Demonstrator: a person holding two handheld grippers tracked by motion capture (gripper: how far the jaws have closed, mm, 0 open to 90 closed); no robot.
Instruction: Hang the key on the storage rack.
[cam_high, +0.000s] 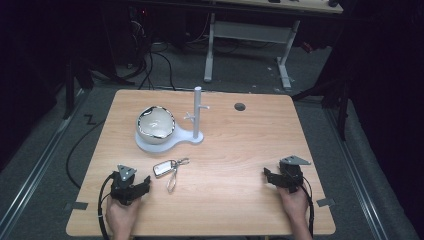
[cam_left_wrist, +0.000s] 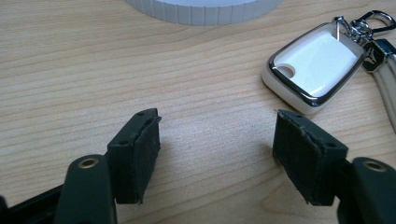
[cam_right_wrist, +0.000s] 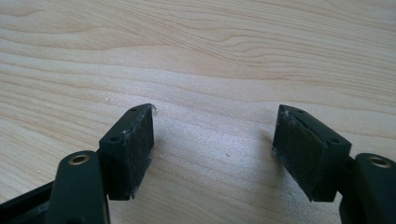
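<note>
Both grippers, left gripper (cam_high: 145, 183) & right gripper (cam_high: 266, 174), jaws spread, empty; key fob (cam_left_wrist: 315, 66) lies flat on surface (cam_high: 235, 150), so left pinch prob skids off its slick rim.

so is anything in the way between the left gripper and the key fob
Nothing visible. The left gripper sits with its jaws open and empty, and only bare table lies between it and the key fob, which lies ahead and to one side.

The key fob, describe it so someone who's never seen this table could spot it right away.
On the wooden table, look just in front of the white stand holding a bowl. The key fob lies flat there, white with a chrome rim, clipped to a strap.
</note>
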